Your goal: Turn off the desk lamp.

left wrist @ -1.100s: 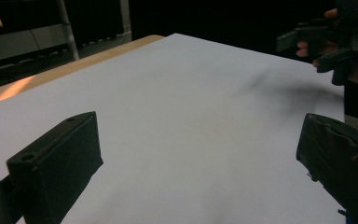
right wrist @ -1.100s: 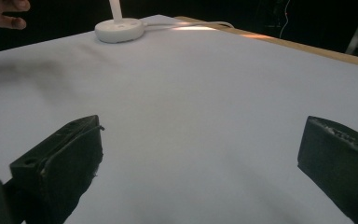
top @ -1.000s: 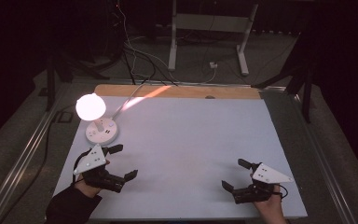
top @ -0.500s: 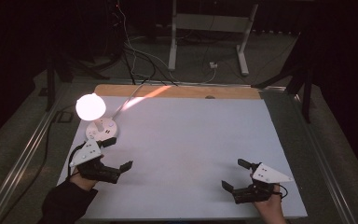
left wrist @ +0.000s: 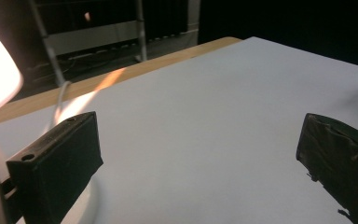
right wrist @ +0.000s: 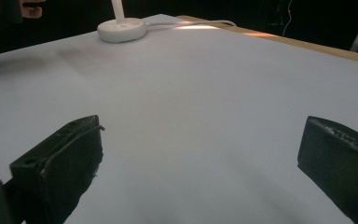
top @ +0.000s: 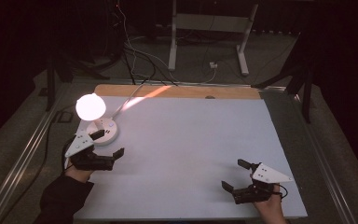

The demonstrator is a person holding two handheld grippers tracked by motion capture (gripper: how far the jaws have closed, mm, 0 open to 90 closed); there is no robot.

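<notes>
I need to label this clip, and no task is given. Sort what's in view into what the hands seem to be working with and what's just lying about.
Likely in play:
- lit globe lamp on its round white base
- left gripper, open, right beside that base
- right gripper, open, over bare table

Just lying about:
- lamp's cord
- metal stand on the floor behind
- floor cables
</notes>
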